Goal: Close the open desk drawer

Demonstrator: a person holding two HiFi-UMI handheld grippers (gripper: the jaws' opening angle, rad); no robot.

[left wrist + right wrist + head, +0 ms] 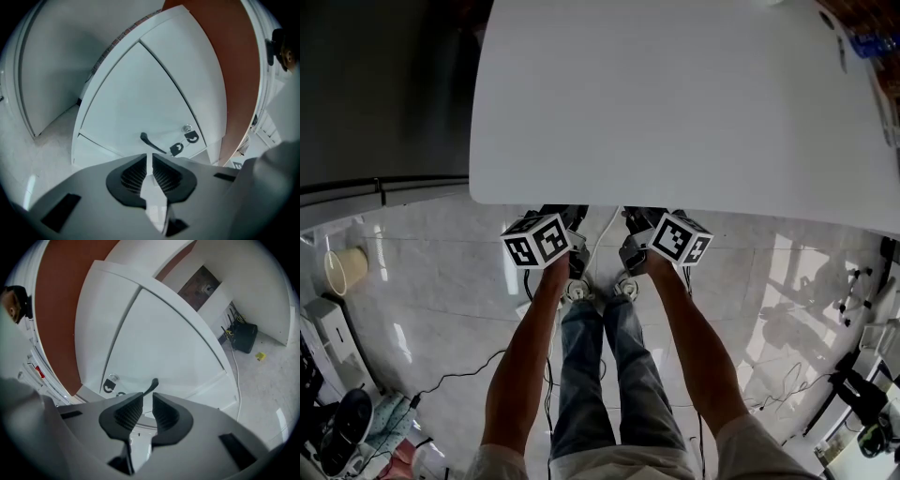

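White flat-fronted desk drawer [140,93] sits under the near edge of the white table [675,94]. The tabletop hides it in the head view, but it fills both gripper views; how far out it stands can't be read for sure. A slim dark curved handle [151,143] sits low on the front. Just beside it is a small silver lock [187,127] with black key tags [191,137] hanging from it. Handling, as a judgement: rigid panel, probably on runners, moderate weight. The smooth painted face means fingers could skid if the push comes at an angle. Not fragile, though a slam would jar it and the tags could snag. No grasp looks needed; best contact is a flat push on the front close to the handle, centred so the drawer doesn't rack. The handle itself is thin, second choice. Left gripper [150,160] is aimed at the handle, near the front. Its ribbed black fingers [133,176] are only a narrow slit apart, nothing between them, no contact visible. Right gripper [147,401] is much the same: fingers [129,412] a narrow gap apart and empty, handle just past the tips, touching or not unclear. A red-brown panel [234,70] flanks the drawer, with pale glossy floor [412,309] below.
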